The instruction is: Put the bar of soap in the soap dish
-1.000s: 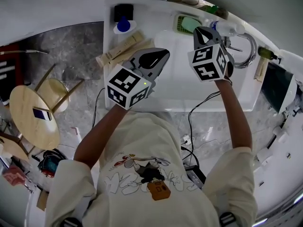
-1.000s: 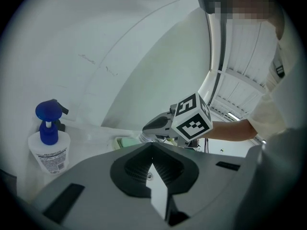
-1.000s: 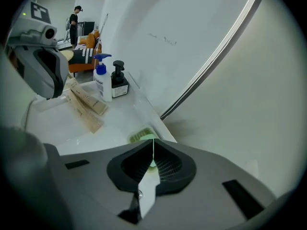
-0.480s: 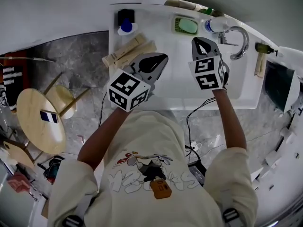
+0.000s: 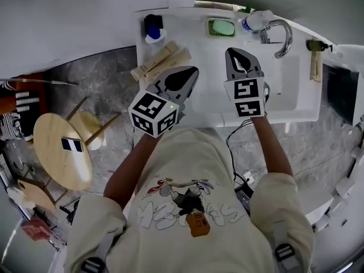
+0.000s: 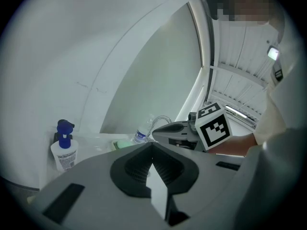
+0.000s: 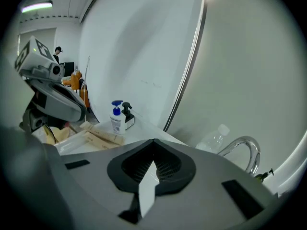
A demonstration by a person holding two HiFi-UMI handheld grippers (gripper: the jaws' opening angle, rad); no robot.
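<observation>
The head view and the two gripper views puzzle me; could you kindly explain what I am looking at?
There is no robot here. A person in a cream shirt holds a hand tool in each hand. Each tool ends in tongs and carries a cube with square markers. The head view comes from a camera on the person's head, looking steeply down. The other two views come from cameras riding on the tools, each looking along its own tongs. The left tongs and right tongs are both shut and empty, held above a white sink counter. On the counter are a green soap dish with the bar of soap in it, a blue-topped pump bottle, two long tubes, a clear water bottle and a faucet.
</observation>
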